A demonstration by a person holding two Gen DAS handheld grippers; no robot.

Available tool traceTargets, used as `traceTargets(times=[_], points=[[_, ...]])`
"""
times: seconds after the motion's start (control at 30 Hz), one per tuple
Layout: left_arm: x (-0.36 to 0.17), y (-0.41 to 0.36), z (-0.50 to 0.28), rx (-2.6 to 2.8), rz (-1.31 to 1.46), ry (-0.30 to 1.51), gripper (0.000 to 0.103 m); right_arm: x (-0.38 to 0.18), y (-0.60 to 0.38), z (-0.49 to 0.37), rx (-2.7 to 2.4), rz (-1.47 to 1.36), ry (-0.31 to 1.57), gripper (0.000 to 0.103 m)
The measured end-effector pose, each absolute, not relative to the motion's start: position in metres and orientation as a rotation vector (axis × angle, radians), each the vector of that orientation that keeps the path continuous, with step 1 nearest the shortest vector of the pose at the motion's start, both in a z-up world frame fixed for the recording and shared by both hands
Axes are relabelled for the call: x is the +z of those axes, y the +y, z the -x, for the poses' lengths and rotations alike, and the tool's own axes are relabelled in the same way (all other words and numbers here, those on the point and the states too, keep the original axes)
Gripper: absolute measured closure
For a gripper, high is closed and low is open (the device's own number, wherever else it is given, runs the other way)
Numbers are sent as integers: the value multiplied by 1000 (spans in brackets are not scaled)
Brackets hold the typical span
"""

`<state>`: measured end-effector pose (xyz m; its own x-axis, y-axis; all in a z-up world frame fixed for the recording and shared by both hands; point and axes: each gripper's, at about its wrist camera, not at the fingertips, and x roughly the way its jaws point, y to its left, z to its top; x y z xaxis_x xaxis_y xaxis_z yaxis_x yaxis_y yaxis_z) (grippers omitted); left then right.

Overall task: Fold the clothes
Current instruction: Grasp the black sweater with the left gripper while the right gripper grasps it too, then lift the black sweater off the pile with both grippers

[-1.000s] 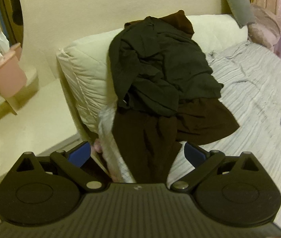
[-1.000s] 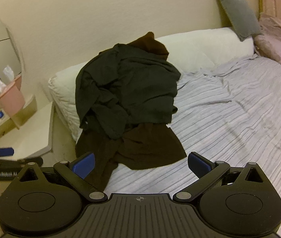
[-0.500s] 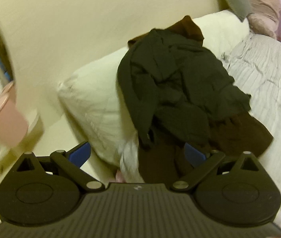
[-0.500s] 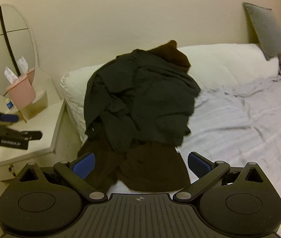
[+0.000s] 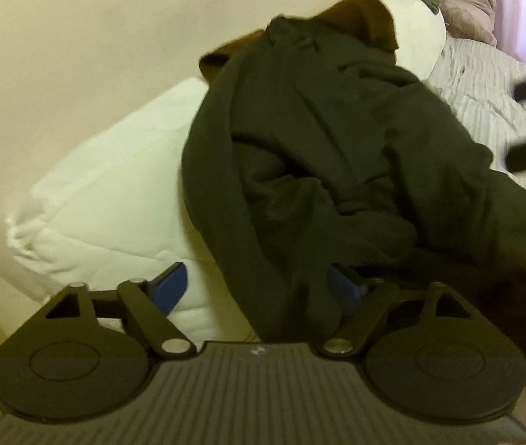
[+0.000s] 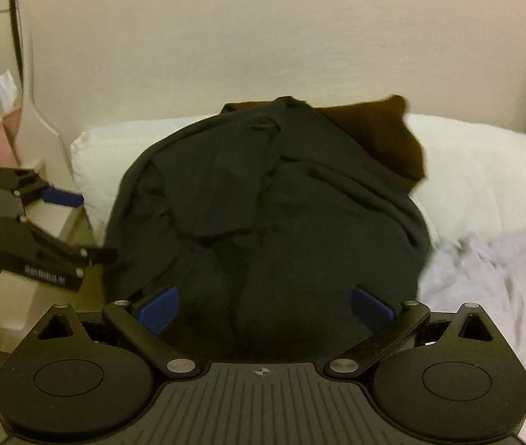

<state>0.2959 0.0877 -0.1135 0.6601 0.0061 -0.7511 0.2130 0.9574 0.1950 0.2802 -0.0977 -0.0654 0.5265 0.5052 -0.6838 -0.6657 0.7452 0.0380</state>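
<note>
Cream wall behind a bed with striped sheet. Dark garment heaped over brown garment on white pillow at the bed's head corner. Step: first pickup, nothing folded. Left gripper jaws closing, a hanging fold between them, not yet pinched. Right gripper jaws spread wide over the cloth. Next: pinch an edge, lift the garment clear onto open sheet.

Left hand-held gripper: black ribbed housing showing, two round black discs flanking it, silver pivot screws glinting on angled linkage arms, blue pads tipping fingers. Right hand-held gripper: matching black build, blue pads, crosshair mark sitting on housing. White lettering running along left unit's side, too blurred to read.
</note>
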Motion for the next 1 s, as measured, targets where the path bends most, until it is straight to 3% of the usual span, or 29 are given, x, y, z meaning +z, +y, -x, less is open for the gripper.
traceTargets(times=[0.2, 0.27, 0.3, 0.37, 0.47, 0.5, 0.77, 1.0], points=[[-138, 100, -310, -160, -203, 873, 59, -85, -43, -343, 775, 264, 714, 1], [-139, 105, -310, -185, -169, 871, 70, -92, -26, -363, 781, 261, 734, 17], [-138, 107, -309, -200, -161, 866, 74, -96, -20, -371, 784, 260, 752, 30], [-134, 112, -308, -226, -154, 850, 92, -103, -12, -382, 780, 247, 787, 41], [-119, 117, -299, -267, -148, 794, 95, -101, -19, -384, 779, 187, 818, 91], [-113, 117, -294, -283, -149, 766, 95, -97, -28, -381, 777, 157, 818, 97], [-29, 53, -219, -549, -164, 526, 97, -11, -181, -305, 614, -90, 610, 98], [3, -101, -125, -989, -231, 466, 97, 26, -383, -185, 309, -265, 497, 98]])
